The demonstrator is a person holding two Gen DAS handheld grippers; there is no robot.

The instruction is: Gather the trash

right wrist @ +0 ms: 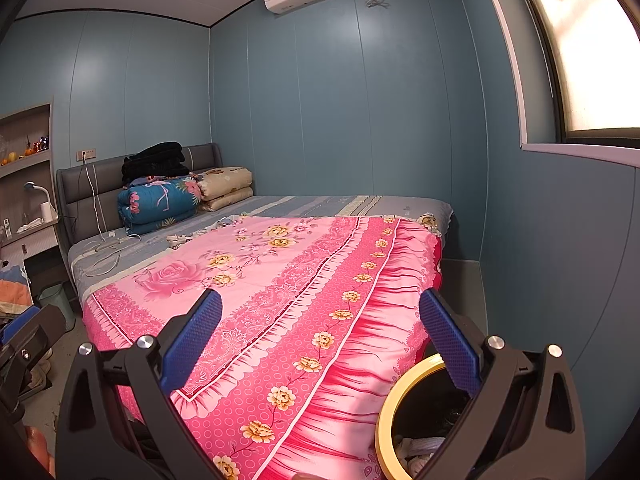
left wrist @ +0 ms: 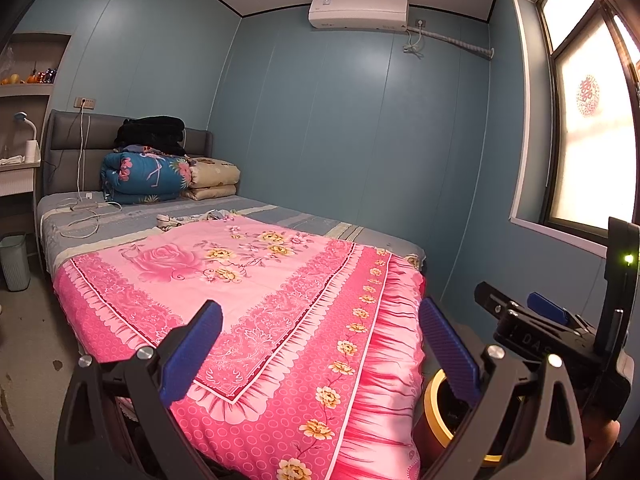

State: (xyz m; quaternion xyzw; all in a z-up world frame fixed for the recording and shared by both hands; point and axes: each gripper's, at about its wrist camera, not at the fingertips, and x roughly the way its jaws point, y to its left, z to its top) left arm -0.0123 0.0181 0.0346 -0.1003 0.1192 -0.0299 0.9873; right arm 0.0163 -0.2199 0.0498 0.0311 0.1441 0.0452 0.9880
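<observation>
Nearest are two tongs. The left gripper [left wrist: 320,344] and the right gripper [right wrist: 320,336] both stand wide apart with nothing between the blue pads, touching nothing. Just below the bed corner is one yellow-rimmed bin [right wrist: 390,412] with crumpled white trash [right wrist: 420,450] inside. One pink floral blanket [left wrist: 256,280] covers the bed. Farther are three folded quilts [left wrist: 148,176], one pale waste basket [left wrist: 14,260], one air conditioner [left wrist: 358,12].

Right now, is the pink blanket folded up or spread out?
Spread out. The pink blanket lies flat over the bed's foot end and hangs over the edge, unlike the folded quilts stacked by the headboard.
</observation>
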